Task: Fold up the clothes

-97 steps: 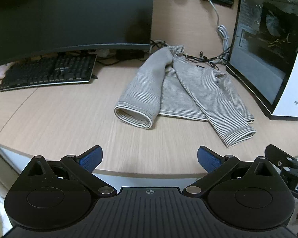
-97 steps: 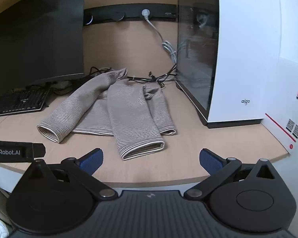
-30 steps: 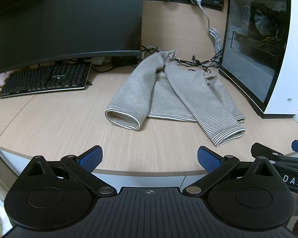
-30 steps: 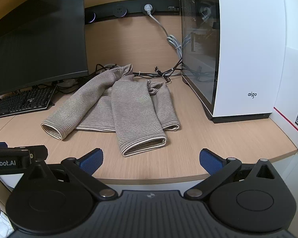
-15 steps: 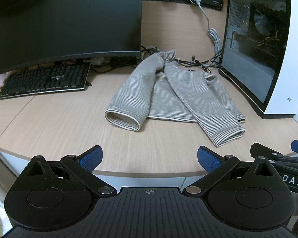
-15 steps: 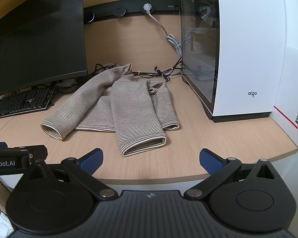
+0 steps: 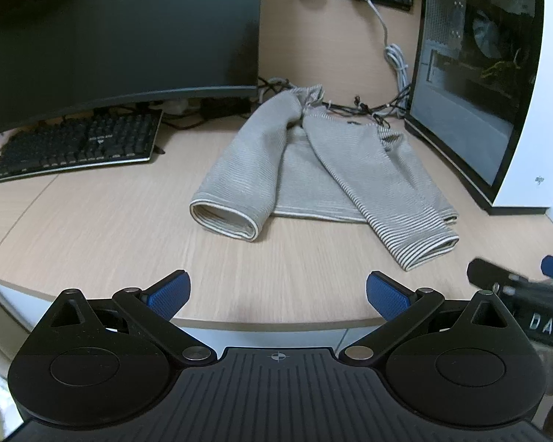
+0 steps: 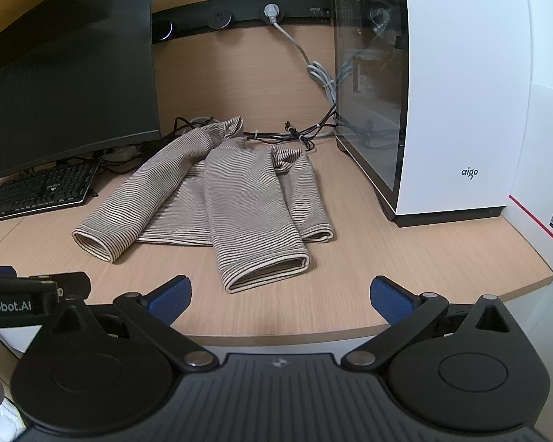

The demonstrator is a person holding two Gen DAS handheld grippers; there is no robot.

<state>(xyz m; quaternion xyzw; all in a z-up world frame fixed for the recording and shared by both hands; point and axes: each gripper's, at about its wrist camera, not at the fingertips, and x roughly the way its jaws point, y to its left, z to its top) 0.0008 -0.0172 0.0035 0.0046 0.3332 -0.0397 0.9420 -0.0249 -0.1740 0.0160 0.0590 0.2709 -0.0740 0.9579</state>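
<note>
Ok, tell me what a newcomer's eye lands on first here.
The striped sweater lies mid-desk, both sleeves folded forward toward the front edge. A white glass-sided PC case stands to its right, and a dark curved monitor rises at the left over a black keyboard.

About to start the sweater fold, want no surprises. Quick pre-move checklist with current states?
1. Left gripper open and empty: ok, jaws wide apart, nothing between them.
2. Right gripper open and empty: ok, same.
3. Striped sweater reachable on the desk: ok, it lies ahead of both grippers, neither touching it.
4. Both cuffs exposed: ok, left cuff and right cuff face the desk's front edge.
5. Cables clear of the sweater's collar end: cannot tell, they run close behind it.
6. Room beside the PC case and keyboard: ok, bare desk on both sides.
</note>
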